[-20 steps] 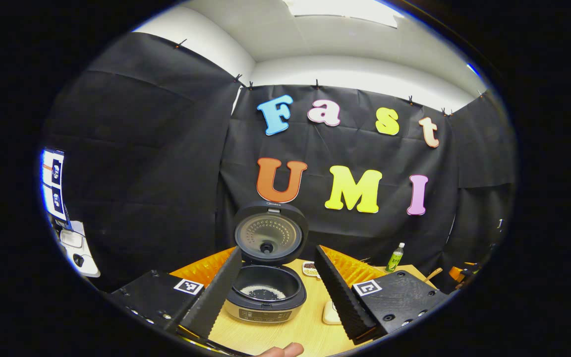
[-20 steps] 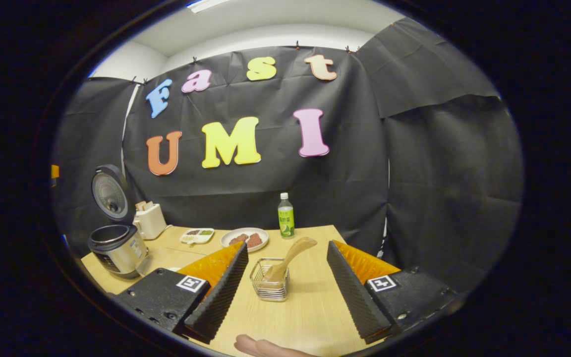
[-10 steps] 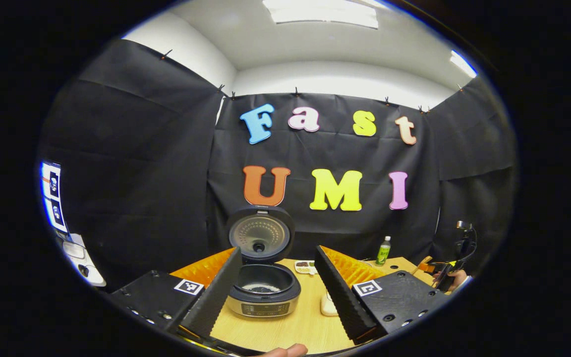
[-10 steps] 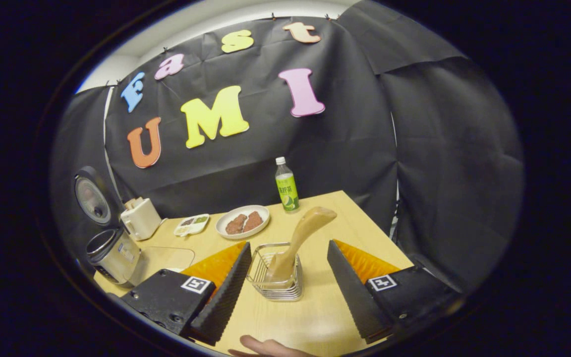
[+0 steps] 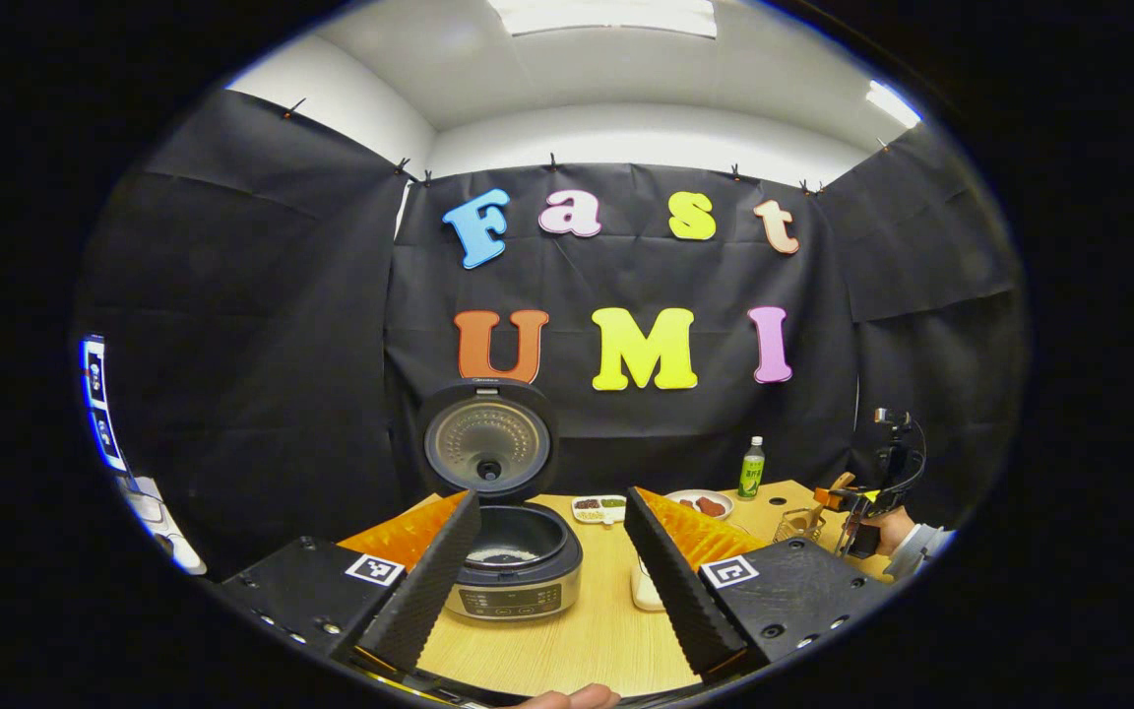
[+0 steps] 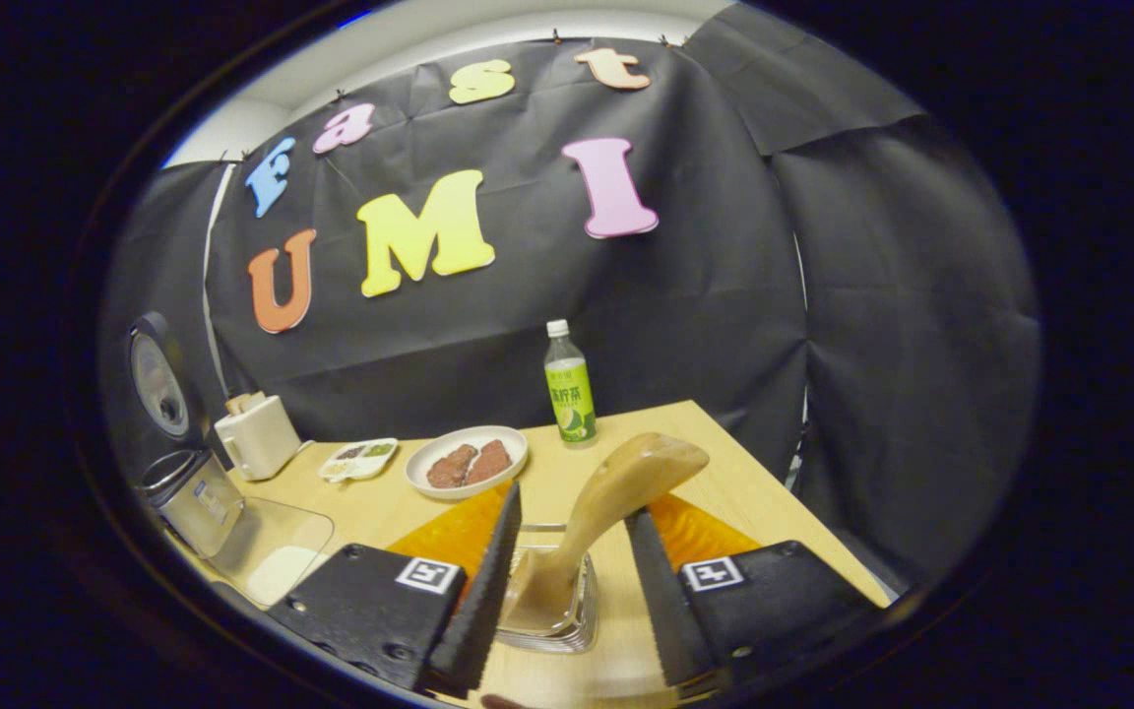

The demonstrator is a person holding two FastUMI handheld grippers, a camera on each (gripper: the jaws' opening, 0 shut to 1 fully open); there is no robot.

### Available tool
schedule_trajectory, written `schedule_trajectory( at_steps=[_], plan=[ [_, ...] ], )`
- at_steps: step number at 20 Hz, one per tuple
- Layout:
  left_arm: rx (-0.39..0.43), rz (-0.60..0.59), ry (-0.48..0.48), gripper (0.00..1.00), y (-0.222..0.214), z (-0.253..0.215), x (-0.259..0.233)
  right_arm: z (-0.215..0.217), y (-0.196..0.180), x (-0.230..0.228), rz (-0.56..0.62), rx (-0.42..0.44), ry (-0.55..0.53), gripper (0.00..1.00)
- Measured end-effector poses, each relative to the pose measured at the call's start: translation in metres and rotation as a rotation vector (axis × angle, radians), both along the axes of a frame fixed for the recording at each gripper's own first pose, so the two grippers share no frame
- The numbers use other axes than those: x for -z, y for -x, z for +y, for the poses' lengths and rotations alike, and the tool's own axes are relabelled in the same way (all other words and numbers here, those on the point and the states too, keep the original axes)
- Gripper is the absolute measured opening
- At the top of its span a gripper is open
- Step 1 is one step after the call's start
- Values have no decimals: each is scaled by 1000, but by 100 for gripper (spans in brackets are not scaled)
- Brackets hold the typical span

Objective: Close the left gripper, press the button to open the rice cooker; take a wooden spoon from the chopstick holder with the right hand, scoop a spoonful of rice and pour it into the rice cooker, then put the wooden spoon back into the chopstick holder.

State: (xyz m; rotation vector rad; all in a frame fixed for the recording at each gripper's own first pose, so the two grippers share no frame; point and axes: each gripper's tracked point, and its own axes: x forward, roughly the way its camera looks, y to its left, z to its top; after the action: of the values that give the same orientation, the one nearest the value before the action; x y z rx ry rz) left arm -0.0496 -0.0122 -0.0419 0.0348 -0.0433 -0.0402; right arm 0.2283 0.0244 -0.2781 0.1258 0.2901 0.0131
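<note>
Wooden spoon [image 6: 592, 527] stands in the wire holder [image 6: 552, 615] between the right gripper [image 6: 567, 591]'s narrowed jaws; whether both press on it I cannot tell. If they close off-centre, the tilted handle could slip or drag the holder. Left gripper [image 5: 547, 581] hangs with jaws apart before the open rice cooker [image 5: 513, 556].

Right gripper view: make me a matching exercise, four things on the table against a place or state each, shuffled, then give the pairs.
Things:
1. rice cooker
2. wooden spoon
3. bottle
4. plate

States:
A. standing upright by the black cloth wall
B. lid raised
C. holding brownish pieces of food
D. leaning out of the wire holder, between the tongs

Pairs: 1-B, 2-D, 3-A, 4-C
</note>
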Motion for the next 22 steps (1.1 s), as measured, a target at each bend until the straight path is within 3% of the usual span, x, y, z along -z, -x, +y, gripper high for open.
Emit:
schedule_trajectory(
  at_steps=[1,3,6,9,11,12,17,19,22],
  plan=[
    [6,-2,-9,94,-1,-2,2,-1,-3,1,-7,7,-20,48],
    [-3,0,-29,94,1,-1,6,5,3,-1,1,30,-23,31],
    [0,-17,-42,94,7,-2,3,23,2,-3,7,17,-22,27],
    [36,-58,8,94,13,-4,-12,23,-2,-11,-14,44,38,22],
    [28,-70,27,100,18,3,-16,35,-2,-15,-25,1,43,21],
    [27,-76,33,96,21,6,-18,41,0,-18,-26,-27,44,21],
    [19,-81,19,96,28,13,-13,44,13,-72,-172,-60,89,18],
    [21,-76,13,96,28,13,-10,49,21,-93,-218,-65,154,15],
    [23,-70,10,96,28,12,-7,79,36,-114,-236,-130,200,11]
  ],
)
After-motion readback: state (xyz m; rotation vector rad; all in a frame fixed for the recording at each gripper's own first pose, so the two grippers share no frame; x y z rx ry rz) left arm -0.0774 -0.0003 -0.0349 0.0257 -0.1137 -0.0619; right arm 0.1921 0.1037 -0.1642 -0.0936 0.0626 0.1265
